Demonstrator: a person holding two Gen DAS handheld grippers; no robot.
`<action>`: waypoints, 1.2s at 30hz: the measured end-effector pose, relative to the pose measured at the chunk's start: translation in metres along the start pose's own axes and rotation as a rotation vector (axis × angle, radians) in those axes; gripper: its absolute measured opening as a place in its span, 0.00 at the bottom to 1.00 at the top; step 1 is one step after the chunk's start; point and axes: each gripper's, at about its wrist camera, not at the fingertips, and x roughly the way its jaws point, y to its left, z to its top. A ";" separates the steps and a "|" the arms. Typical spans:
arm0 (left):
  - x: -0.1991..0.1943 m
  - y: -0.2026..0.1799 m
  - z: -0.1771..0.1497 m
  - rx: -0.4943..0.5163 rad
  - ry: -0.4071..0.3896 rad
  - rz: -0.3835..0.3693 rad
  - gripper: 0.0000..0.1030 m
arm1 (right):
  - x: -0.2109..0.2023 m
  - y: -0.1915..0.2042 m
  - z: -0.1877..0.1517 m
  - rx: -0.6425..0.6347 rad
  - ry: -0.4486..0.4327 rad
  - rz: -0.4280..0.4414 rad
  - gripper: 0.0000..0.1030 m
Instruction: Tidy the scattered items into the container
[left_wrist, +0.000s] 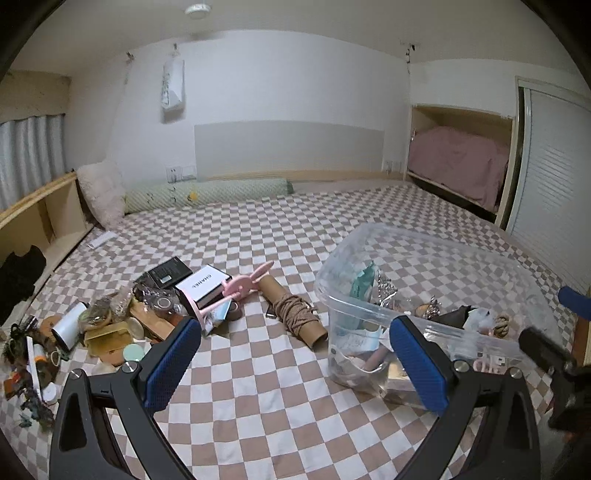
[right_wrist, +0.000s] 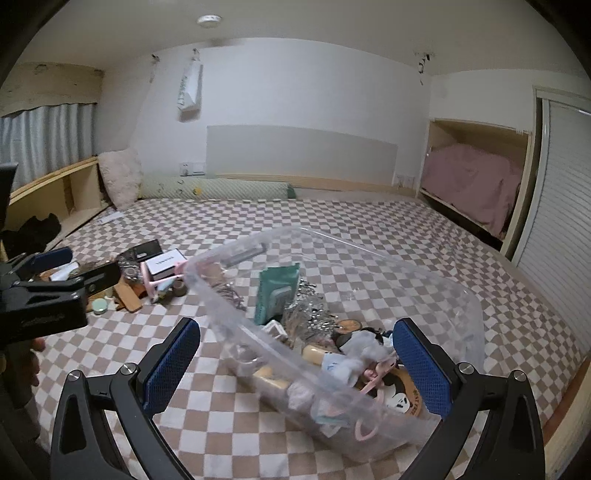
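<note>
A clear plastic container (left_wrist: 443, 258) sits on the checkered bed with several items inside; it also shows in the right wrist view (right_wrist: 369, 258). Scattered items lie to the left: a cardboard tube wound with brown rope (left_wrist: 295, 314), a pink bunny holder (left_wrist: 240, 286), a white box (left_wrist: 203, 286), a black box (left_wrist: 170, 271), a white cylinder (left_wrist: 70, 325). My left gripper (left_wrist: 295, 365) is open and empty above the bed, between the pile and the container. My right gripper (right_wrist: 295, 369) is open and empty over the container's near edge.
A green bolster (left_wrist: 207, 194) and a fluffy pillow (left_wrist: 101, 192) lie at the head of the bed. A wooden shelf (left_wrist: 33, 221) runs along the left. An alcove with pink bedding (left_wrist: 458, 162) and a slatted door (left_wrist: 554, 177) stand at right.
</note>
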 end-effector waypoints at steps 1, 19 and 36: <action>-0.006 -0.001 -0.001 -0.002 -0.008 -0.006 1.00 | -0.004 0.002 -0.002 -0.001 -0.007 -0.002 1.00; -0.052 0.020 -0.042 0.009 -0.010 0.086 1.00 | -0.042 0.002 -0.036 0.054 -0.063 -0.033 1.00; -0.081 0.029 -0.071 0.013 -0.018 0.114 1.00 | -0.052 0.008 -0.059 0.036 -0.123 0.004 1.00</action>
